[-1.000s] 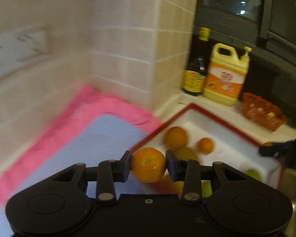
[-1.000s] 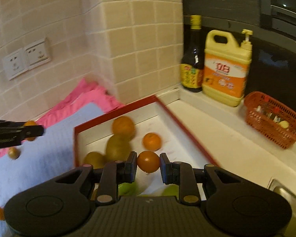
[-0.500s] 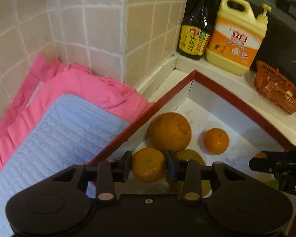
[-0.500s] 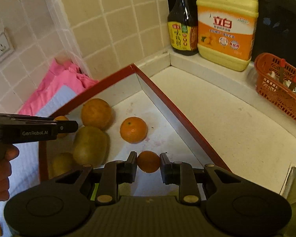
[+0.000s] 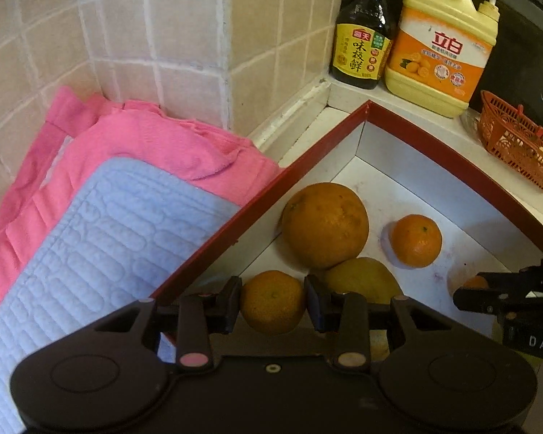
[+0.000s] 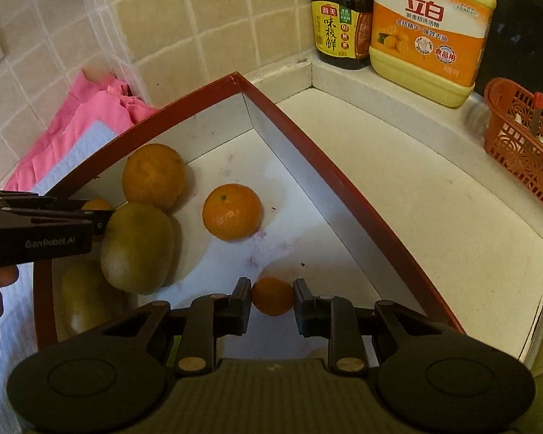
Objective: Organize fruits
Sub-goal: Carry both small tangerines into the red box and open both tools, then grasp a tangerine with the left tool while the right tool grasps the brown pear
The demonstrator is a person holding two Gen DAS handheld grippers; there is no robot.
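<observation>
A red-rimmed white box (image 5: 434,144) (image 6: 307,152) holds a large orange (image 5: 324,224) (image 6: 152,175), a mandarin (image 5: 415,240) (image 6: 232,211) and yellow-green fruits (image 6: 137,247). My left gripper (image 5: 272,302) is shut on a mandarin (image 5: 272,300), low inside the box by its left wall. My right gripper (image 6: 272,296) is shut on a small orange (image 6: 272,296), low over the box floor near the right wall. Each gripper shows in the other's view, the right one (image 5: 488,291) and the left one (image 6: 54,217).
A pink towel (image 5: 144,144) with a blue quilted mat (image 5: 101,238) lies left of the box. A dark sauce bottle (image 5: 360,36), a yellow detergent jug (image 5: 441,43) and an orange-red basket (image 5: 514,141) stand on the ledge behind. Tiled wall is at the back left.
Both grippers have moved forward and down into the box with their fruits still held. The left one came over from above the mat.
</observation>
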